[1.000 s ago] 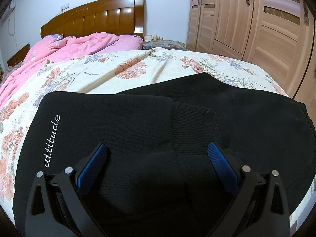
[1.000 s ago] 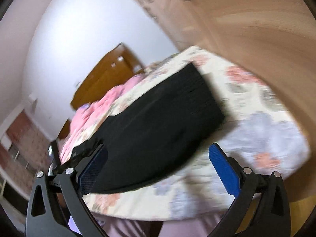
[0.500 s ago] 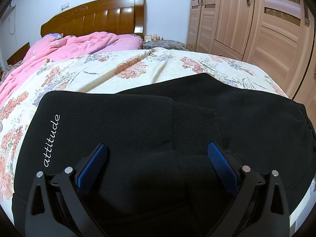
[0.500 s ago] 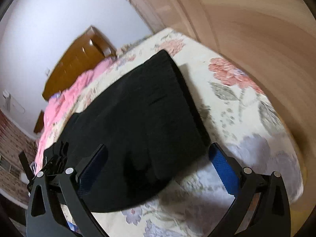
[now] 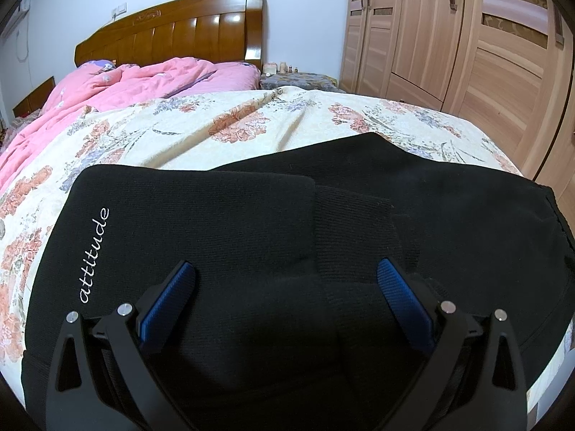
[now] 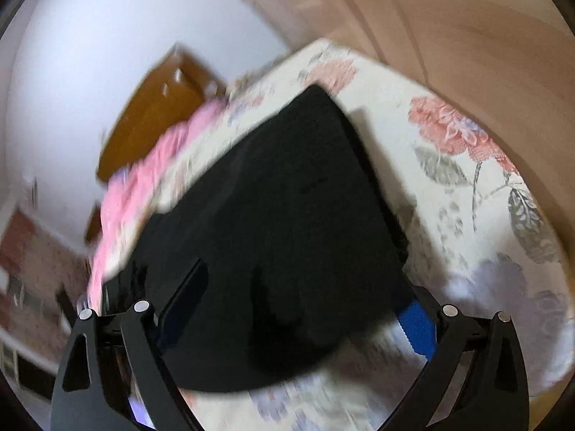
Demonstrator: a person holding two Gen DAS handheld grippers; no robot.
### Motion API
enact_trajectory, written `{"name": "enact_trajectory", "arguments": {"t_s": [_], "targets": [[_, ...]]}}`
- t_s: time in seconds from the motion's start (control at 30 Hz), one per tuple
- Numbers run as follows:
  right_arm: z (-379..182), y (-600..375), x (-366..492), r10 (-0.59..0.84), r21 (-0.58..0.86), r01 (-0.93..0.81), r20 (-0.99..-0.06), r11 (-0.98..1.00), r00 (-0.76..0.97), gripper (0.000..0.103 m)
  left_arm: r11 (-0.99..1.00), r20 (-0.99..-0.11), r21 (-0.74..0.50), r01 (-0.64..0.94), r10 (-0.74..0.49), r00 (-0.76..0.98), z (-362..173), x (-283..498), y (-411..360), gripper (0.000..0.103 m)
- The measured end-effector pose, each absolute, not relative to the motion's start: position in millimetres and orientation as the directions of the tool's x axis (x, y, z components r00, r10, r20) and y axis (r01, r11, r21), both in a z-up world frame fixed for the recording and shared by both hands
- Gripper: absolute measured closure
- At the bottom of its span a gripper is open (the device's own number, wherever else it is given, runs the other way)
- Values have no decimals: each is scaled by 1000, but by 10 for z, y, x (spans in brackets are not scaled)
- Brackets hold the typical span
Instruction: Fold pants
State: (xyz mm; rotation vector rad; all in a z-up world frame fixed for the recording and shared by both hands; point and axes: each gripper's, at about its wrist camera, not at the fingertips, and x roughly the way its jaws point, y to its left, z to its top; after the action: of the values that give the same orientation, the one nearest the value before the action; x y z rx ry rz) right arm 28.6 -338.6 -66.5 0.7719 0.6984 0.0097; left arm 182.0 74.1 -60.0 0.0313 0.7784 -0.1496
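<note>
Pants: black pants (image 5: 323,237) lie flat on the bed (image 5: 201,133), on its flowered sheet, towards the near edge and the side by the wardrobe (image 5: 449,32); the white word "attitude" (image 5: 94,255) runs along the left part.
Fold so far: one panel of the cloth lies folded over the rest, its edge running down the middle of the left view; by my reading at least one fold is made and the bundle is already a compact rectangle.
What is left: probably one more fold across, or only smoothing and squaring the edges; the pictures do not settle which.
Left gripper: the left gripper (image 5: 285,280) hovers low over the middle of the pants, its blue-padded fingers (image 5: 169,298) spread wide with nothing between them.
Right gripper: the right gripper (image 6: 302,309) is over the pants' corner nearest the wardrobe, its fingers (image 6: 417,327) wide apart; the cloth lies across the gap, but no grip on it shows.
Pants in right view: the same pants (image 6: 287,222) show as a dark slab with one clean straight edge against the sheet.
Surroundings: a pink quilt (image 5: 118,86) is heaped near the wooden headboard (image 5: 172,32), well apart from the pants.
Hard to make out: the right view is smeared by motion blur, so I cannot tell whether that gripper's fingers touch the cloth or sit just above it.
Cut off: the near edge of the pants is hidden behind the left gripper's frame, so waistband and hems cannot be told apart.
</note>
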Motion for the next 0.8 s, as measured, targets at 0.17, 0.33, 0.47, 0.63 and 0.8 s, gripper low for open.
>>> {"name": "enact_trajectory", "arguments": {"t_s": [0.17, 0.33, 0.47, 0.63, 0.8], "targets": [[-681, -3404, 172, 210, 607, 267, -600, 749, 772, 40, 986, -734, -63, 158, -153, 662, -573, 1849, 765, 2], [-650, -3547, -48, 252, 692, 200, -493, 693, 833, 63, 961, -710, -215, 174, -277, 648, -276, 1757, 862, 2], [-542, -3469, -51, 269, 691, 127, -436, 712, 859, 64, 983, -690, -31, 180, -152, 708, -133, 1701, 626, 2], [-618, -3423, 196, 280, 633, 231, -601, 739, 749, 40, 983, -722, -3, 186, -131, 679, -631, 1787, 482, 1], [-589, -3324, 284, 319, 600, 196, -640, 776, 699, 21, 981, -734, 0, 195, -133, 666, -654, 1806, 476, 1]]}}
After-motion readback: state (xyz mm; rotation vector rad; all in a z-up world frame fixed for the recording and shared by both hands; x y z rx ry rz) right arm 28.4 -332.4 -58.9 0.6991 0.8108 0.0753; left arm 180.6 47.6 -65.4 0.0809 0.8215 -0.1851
